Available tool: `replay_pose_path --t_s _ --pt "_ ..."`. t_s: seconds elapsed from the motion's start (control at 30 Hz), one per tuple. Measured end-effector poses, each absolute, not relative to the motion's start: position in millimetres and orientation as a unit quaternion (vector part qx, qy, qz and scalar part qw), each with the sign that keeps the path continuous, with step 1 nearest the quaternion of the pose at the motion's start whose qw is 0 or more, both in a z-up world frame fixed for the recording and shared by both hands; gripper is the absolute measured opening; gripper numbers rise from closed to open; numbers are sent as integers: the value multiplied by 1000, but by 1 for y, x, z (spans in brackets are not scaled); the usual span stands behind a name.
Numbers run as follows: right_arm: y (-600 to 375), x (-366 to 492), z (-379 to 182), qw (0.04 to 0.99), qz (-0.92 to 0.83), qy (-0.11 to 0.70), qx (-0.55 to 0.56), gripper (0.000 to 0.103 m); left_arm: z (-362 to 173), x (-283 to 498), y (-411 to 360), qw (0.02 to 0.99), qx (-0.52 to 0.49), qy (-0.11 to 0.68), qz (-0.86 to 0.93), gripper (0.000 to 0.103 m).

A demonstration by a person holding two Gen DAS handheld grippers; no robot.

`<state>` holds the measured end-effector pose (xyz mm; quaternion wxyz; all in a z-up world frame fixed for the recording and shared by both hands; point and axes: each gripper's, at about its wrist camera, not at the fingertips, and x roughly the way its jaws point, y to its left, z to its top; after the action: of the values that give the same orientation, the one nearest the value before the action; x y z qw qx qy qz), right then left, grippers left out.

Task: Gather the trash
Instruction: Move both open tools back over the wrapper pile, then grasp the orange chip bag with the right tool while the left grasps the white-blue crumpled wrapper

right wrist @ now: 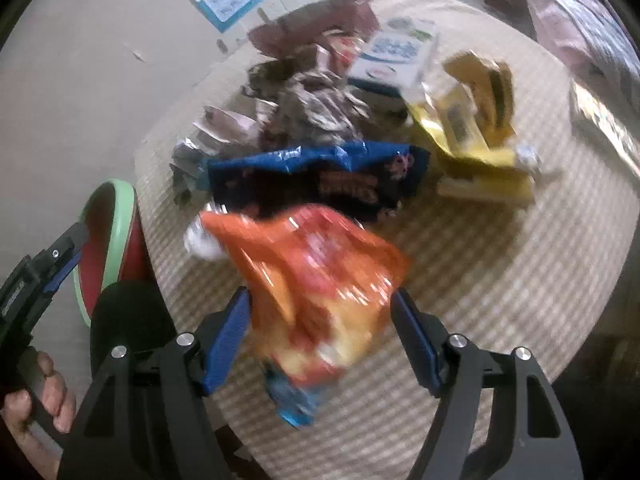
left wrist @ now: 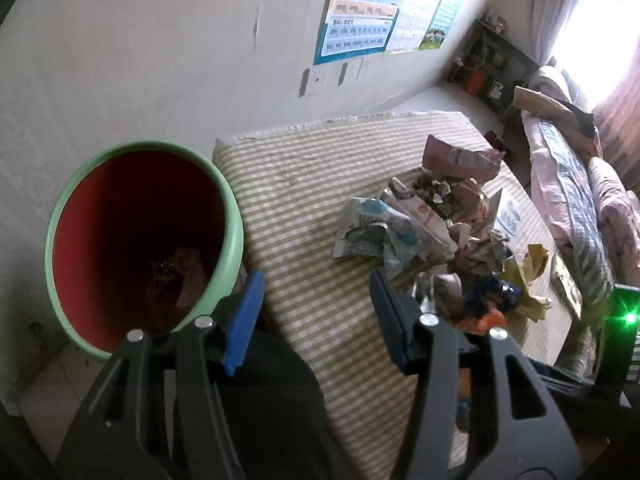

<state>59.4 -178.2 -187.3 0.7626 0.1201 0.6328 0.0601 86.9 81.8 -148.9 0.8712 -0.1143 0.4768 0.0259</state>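
The right gripper hangs over the orange wrapper, jaws apart with the wrapper between them, not yet pinched. Best to close on the thick crumpled middle, then carry it to the bin at nine o'clock. The left gripper stands apart and empty beside the bin.

Two matching handheld grippers. The left gripper and right gripper each have black plastic arms with cut-out slots, round silver pivot screws, and flat blue ribbed pads on the fingers. A bare hand wraps a black handle with small white lettering.
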Motion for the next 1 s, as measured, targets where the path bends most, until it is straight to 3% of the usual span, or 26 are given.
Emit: replay_pose_path --t_s 0.3,0.33,0.4,0.47,0.8,1.0 --pt "-181 56 -208 736 85 652 164 74 -159 92 78 865 -118 488 22 52" --pt "-180 55 -210 730 90 656 171 71 -159 92 77 865 -117 488 22 52" --pt "-177 53 -212 718 113 659 191 48 -160 93 75 865 -116 488 19 52" --pt "-175 54 -208 719 116 658 190 43 -159 94 73 865 -115 487 16 52" --pt "-181 57 -112 830 133 520 151 43 -153 115 55 867 -116 485 -5 52" --pt "-201 64 -112 833 118 514 165 44 -159 151 30 868 -101 486 -4 52"
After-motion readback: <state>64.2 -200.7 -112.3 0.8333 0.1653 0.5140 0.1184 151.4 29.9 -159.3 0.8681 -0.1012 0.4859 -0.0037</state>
